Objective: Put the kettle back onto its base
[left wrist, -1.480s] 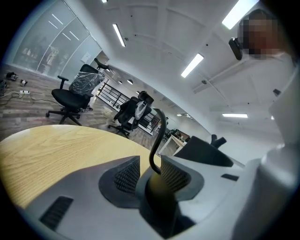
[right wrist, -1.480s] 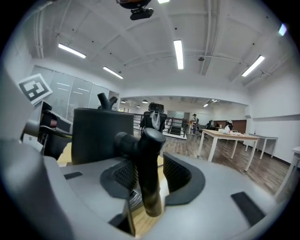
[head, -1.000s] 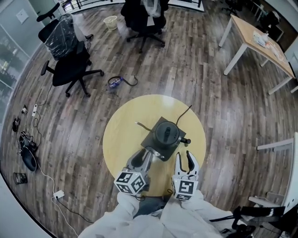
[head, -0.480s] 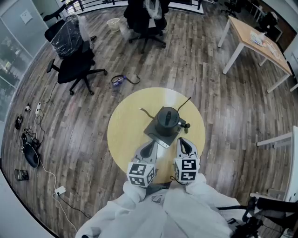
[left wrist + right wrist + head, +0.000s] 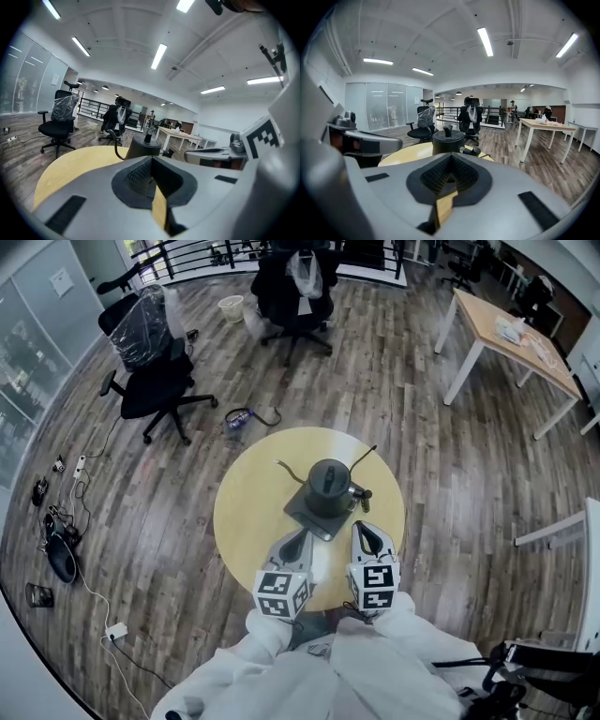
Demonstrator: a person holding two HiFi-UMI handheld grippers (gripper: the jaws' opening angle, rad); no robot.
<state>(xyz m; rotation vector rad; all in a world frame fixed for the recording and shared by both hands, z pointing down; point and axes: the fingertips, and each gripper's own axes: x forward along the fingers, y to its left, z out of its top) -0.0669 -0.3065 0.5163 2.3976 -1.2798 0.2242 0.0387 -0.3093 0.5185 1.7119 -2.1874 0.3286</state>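
While both grippers hang over the near edge of the round yellow table, the black kettle stands upright on its dark square base at the middle of the tabletop. It sits toward the far right part of that base, with its lid knob on top. A small dark part sticks out just to its right, and I cannot tell whether this is the handle or a plug. One thin cord runs from the kettle toward the table's far right edge. Another curls off to the far left.

The left gripper has its jaws pressed together with nothing between them. Its tip points at the near left corner of the base, just short of it. The right gripper is likewise closed and empty. It lies just right of the left gripper and near the kettle without touching it. Each gripper's own view shows its dark ribbed pads meeting, with bare yellow tabletop below and the kettle standing beyond.

White sleeves fill the near edge of the head view. A black chair wrapped in plastic stands on the wooden floor to the far left, with a pale bin beyond it. A wooden desk stands far right.
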